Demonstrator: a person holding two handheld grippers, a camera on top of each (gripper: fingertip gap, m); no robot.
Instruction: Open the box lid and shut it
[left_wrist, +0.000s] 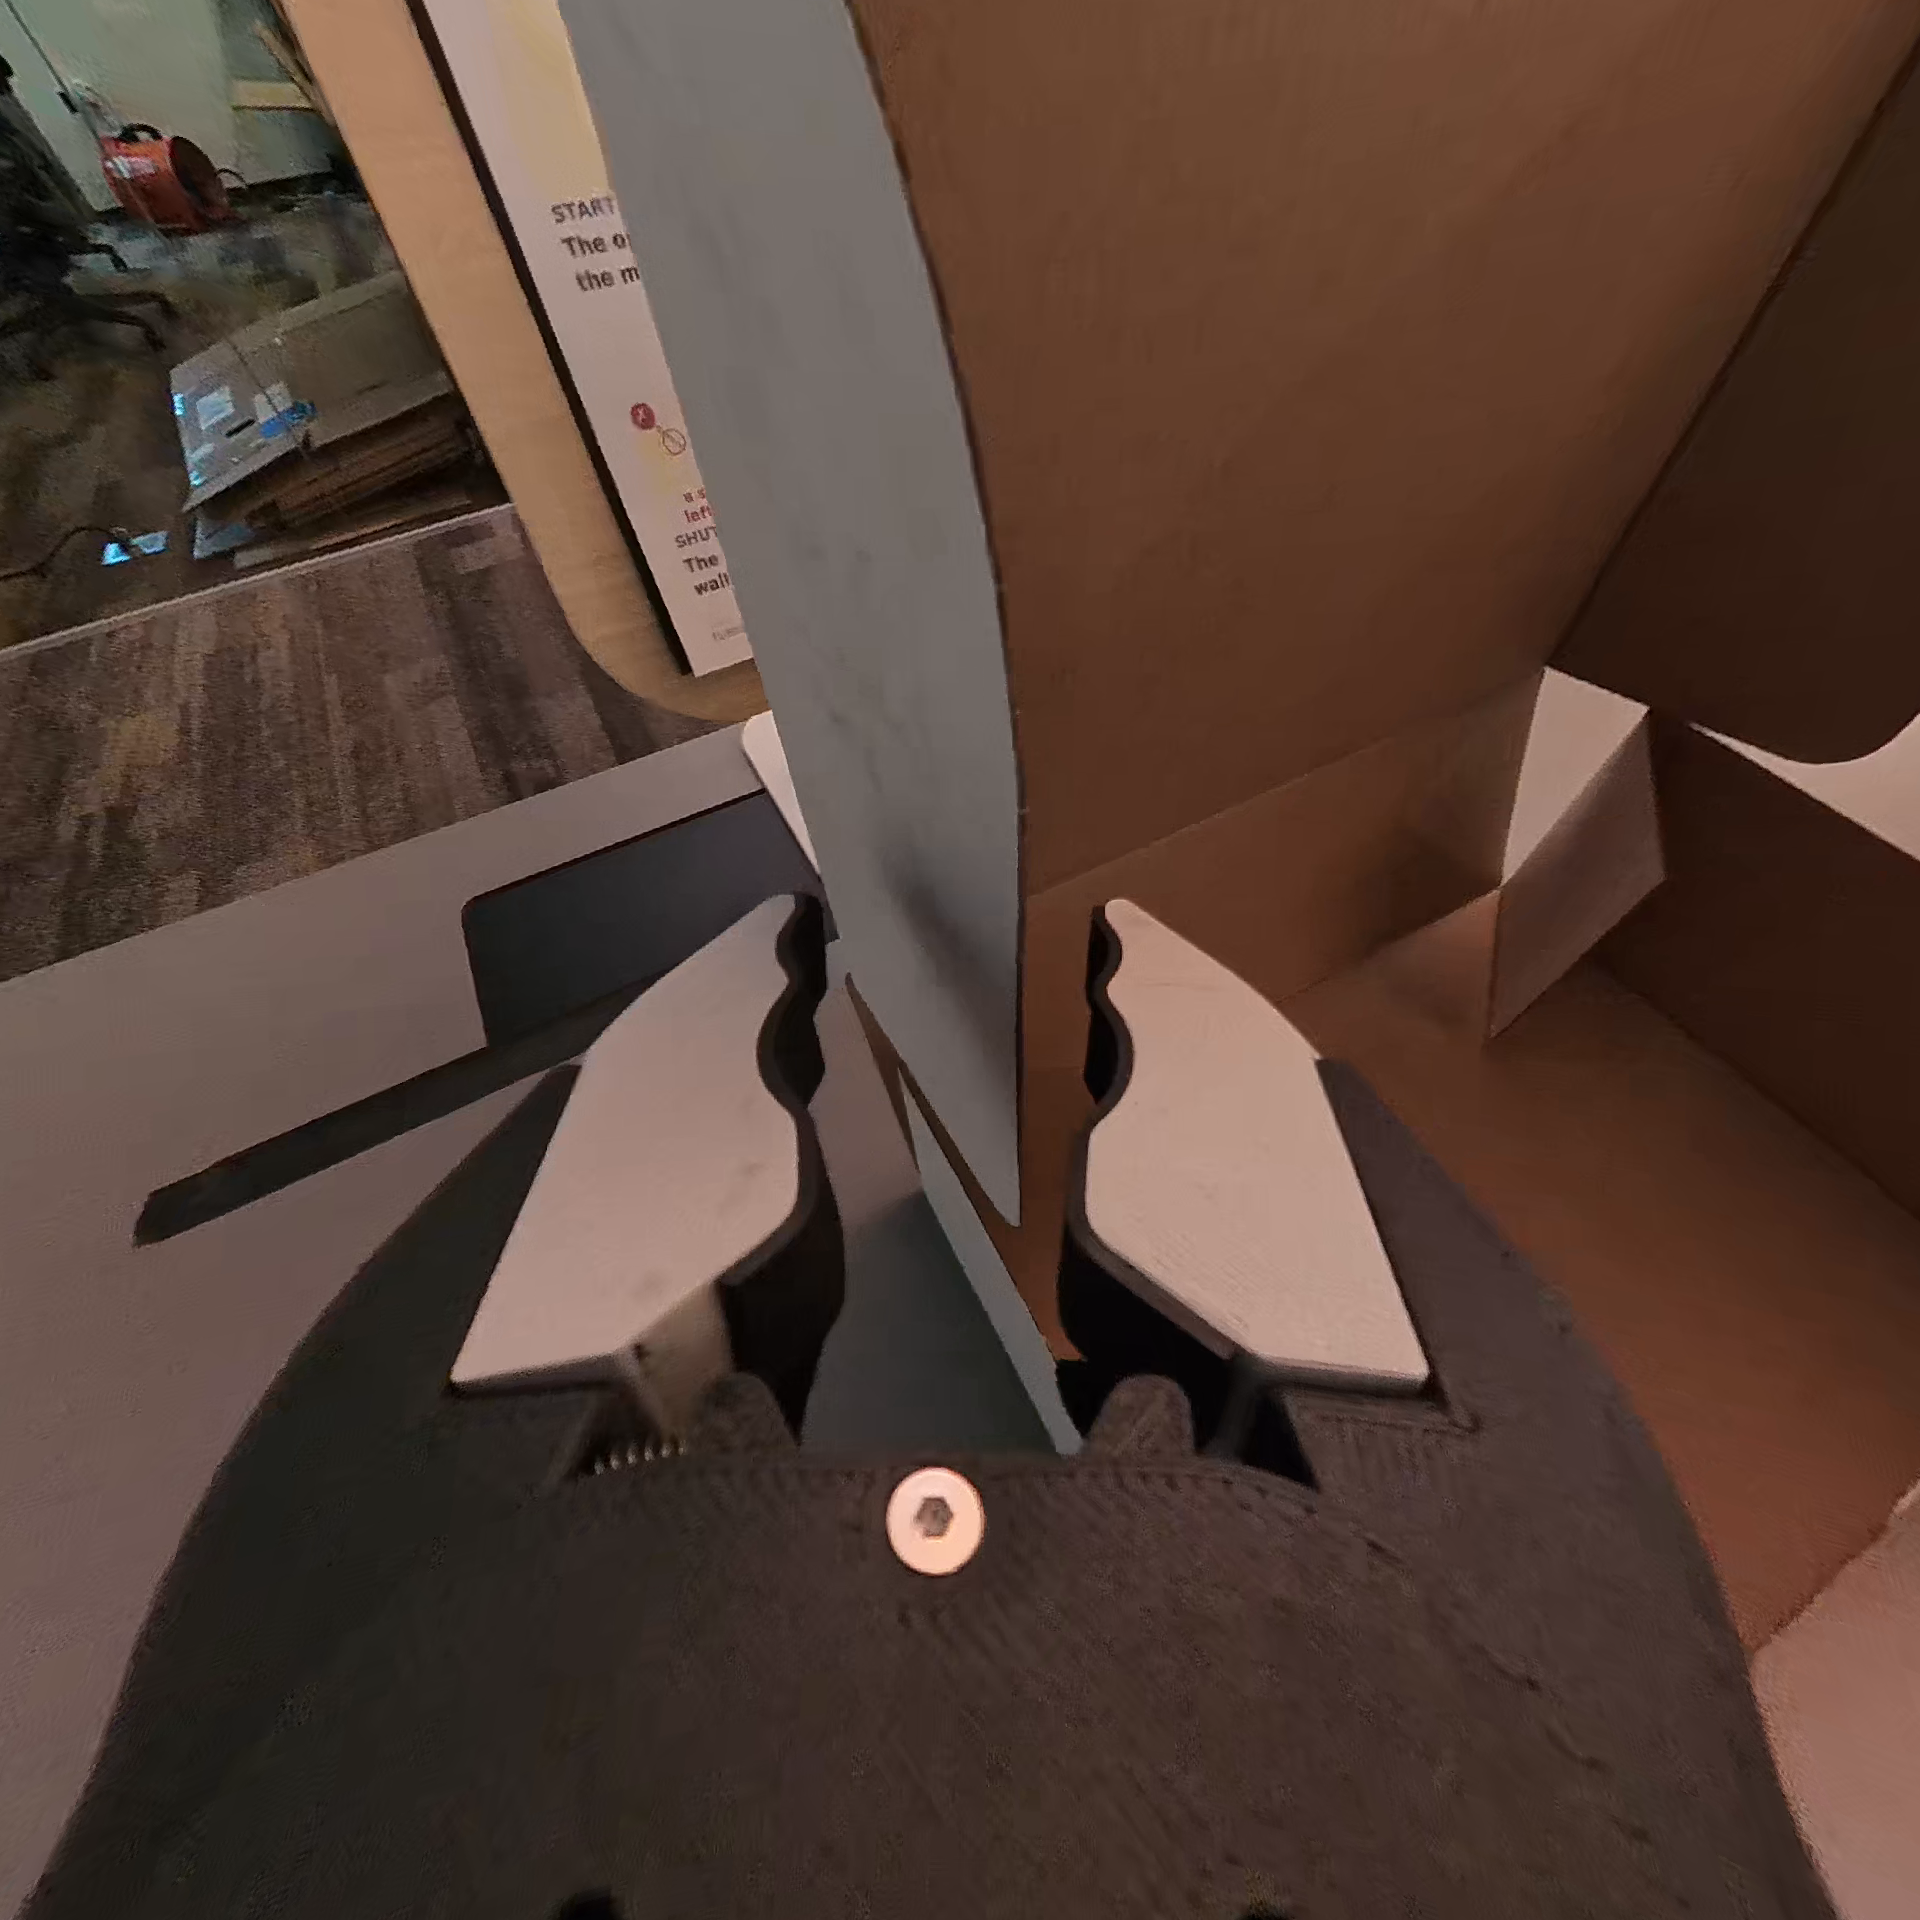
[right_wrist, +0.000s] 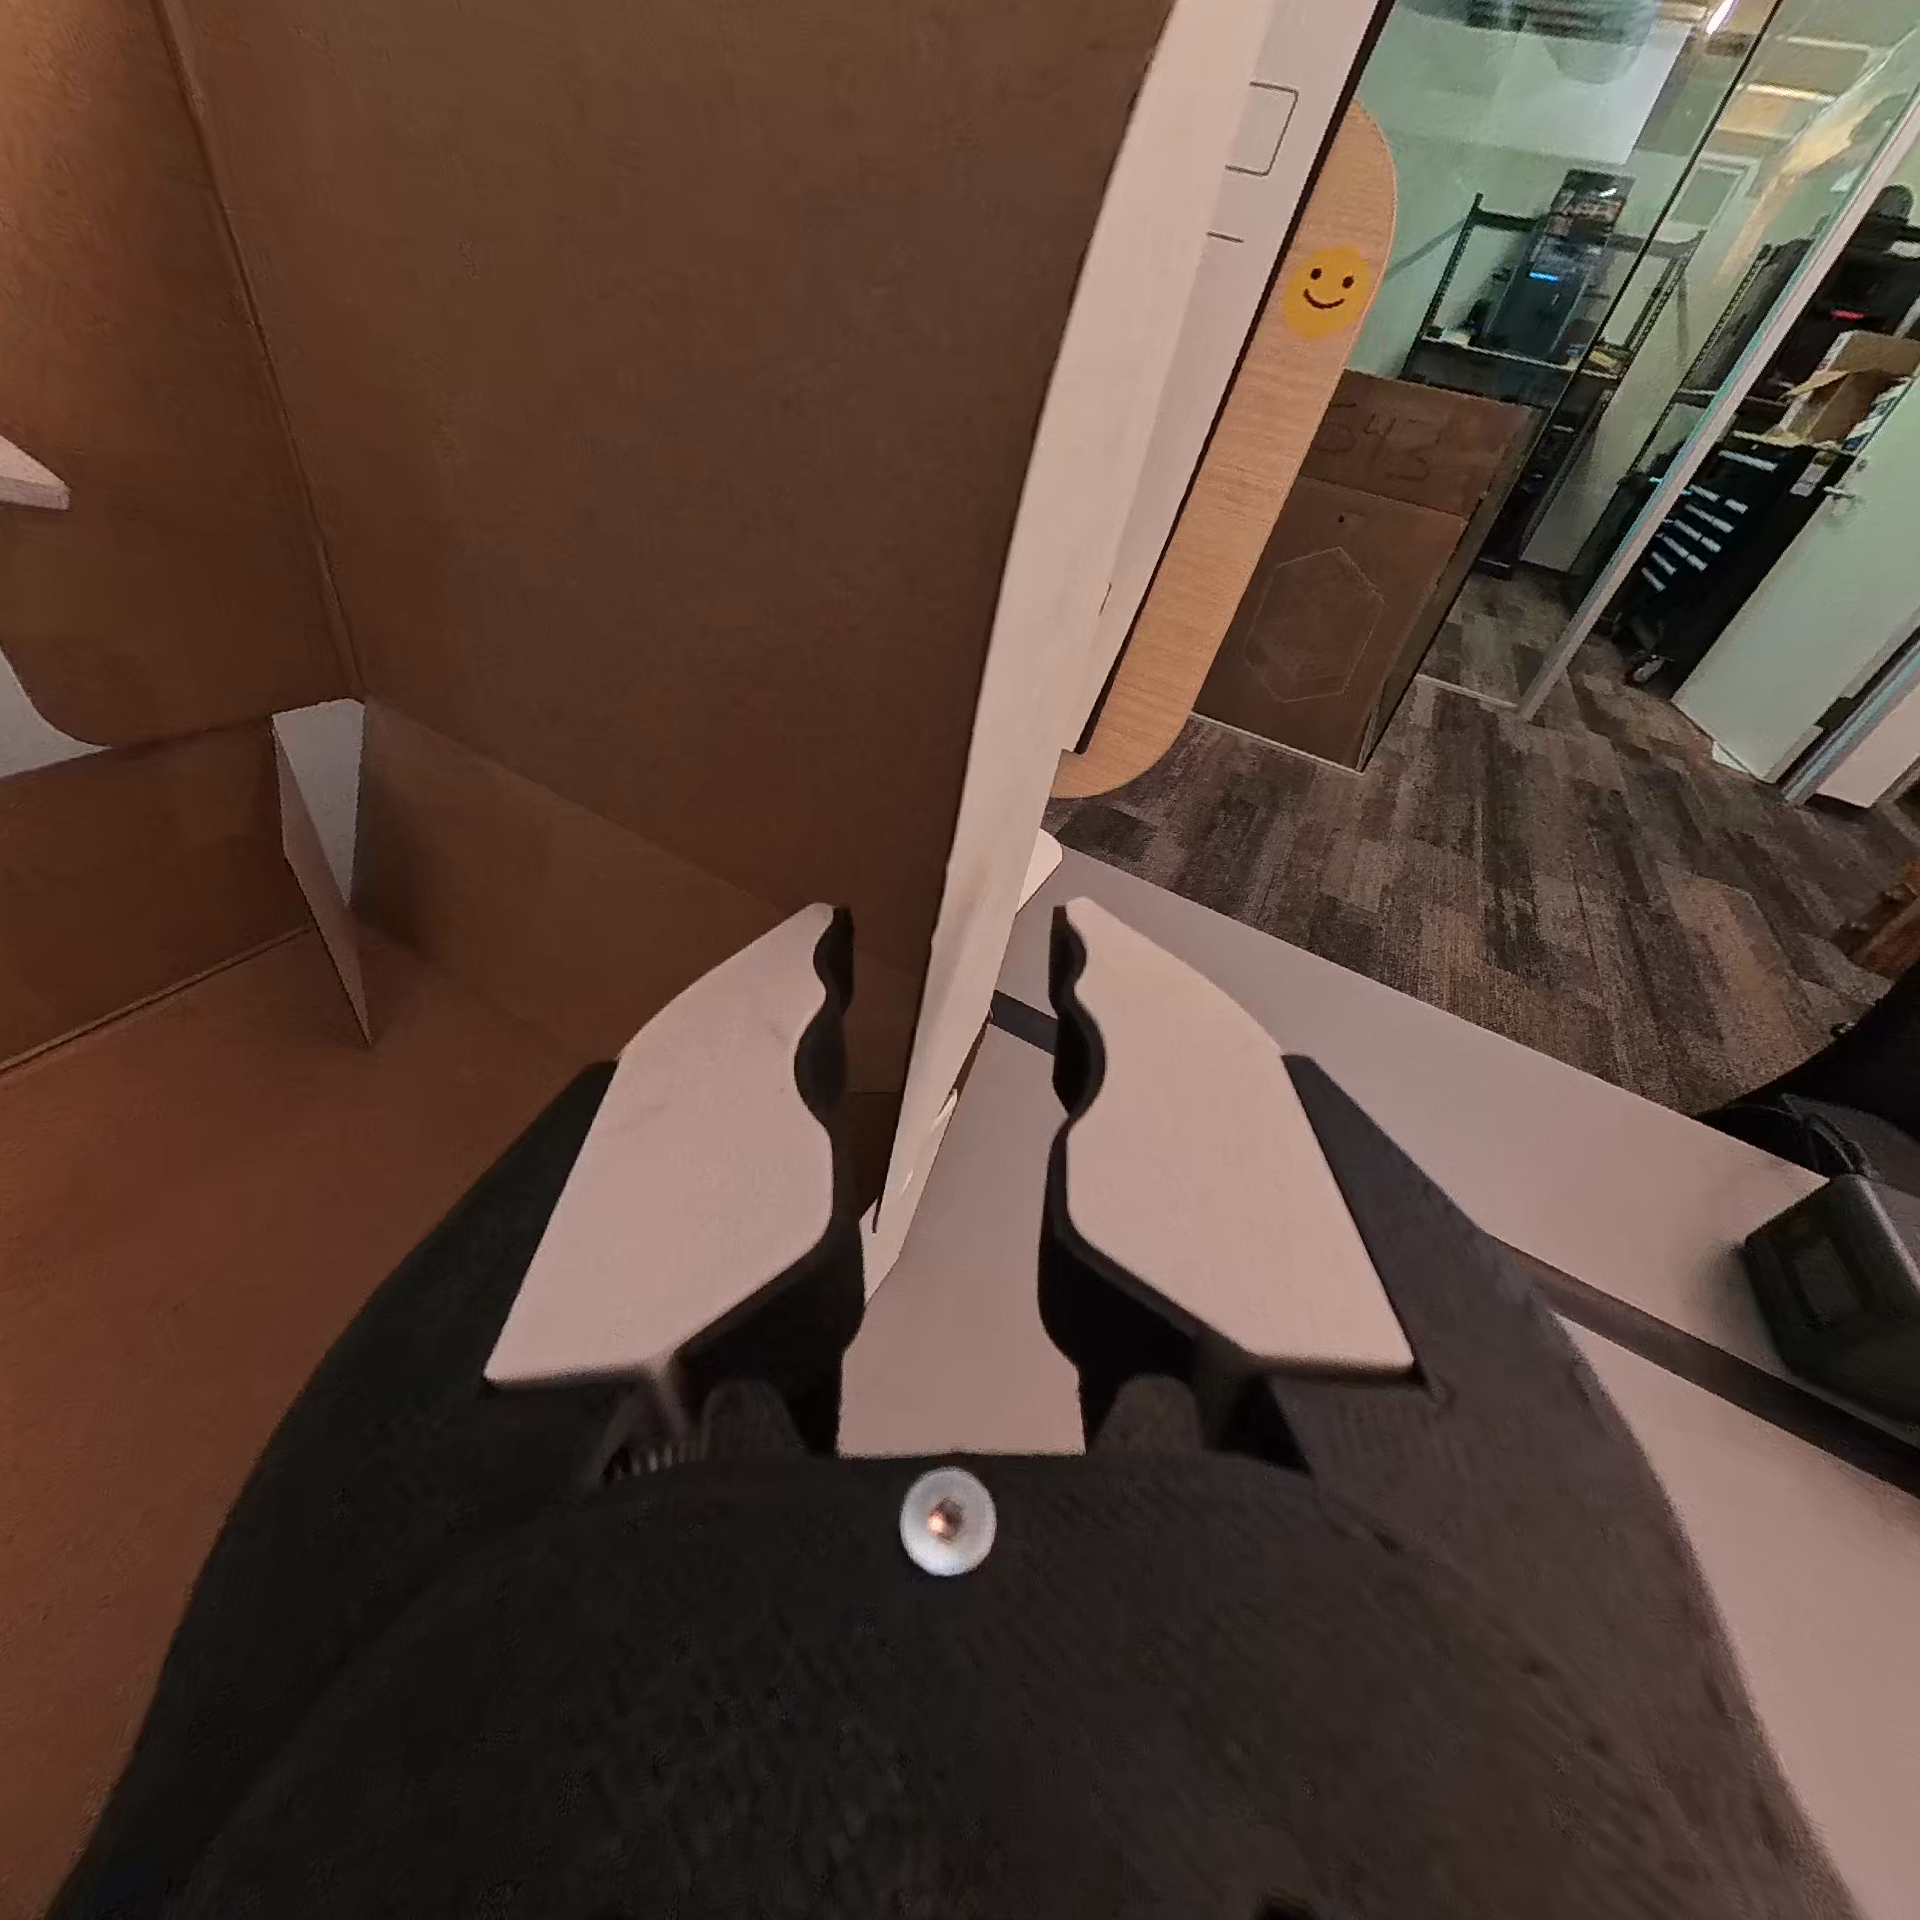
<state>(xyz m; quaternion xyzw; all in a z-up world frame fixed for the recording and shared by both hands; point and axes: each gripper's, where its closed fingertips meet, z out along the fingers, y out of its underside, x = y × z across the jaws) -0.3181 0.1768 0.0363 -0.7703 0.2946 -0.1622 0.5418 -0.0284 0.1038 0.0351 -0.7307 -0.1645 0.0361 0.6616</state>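
Note:
A cardboard box stands open on the table, its brown floor to the right in the left wrist view and to the left in the right wrist view. The lid stands upright, brown inside, and also shows in the right wrist view. My left gripper is open and straddles the lid's pale left side flap. My right gripper is open and straddles the pale right side flap. Gaps show between the fingers and the flaps.
The box sits on a pale grey table with a dark strip near its far edge. A black device lies on the table at the right. Behind stand a wooden panel with a printed sheet and glass walls.

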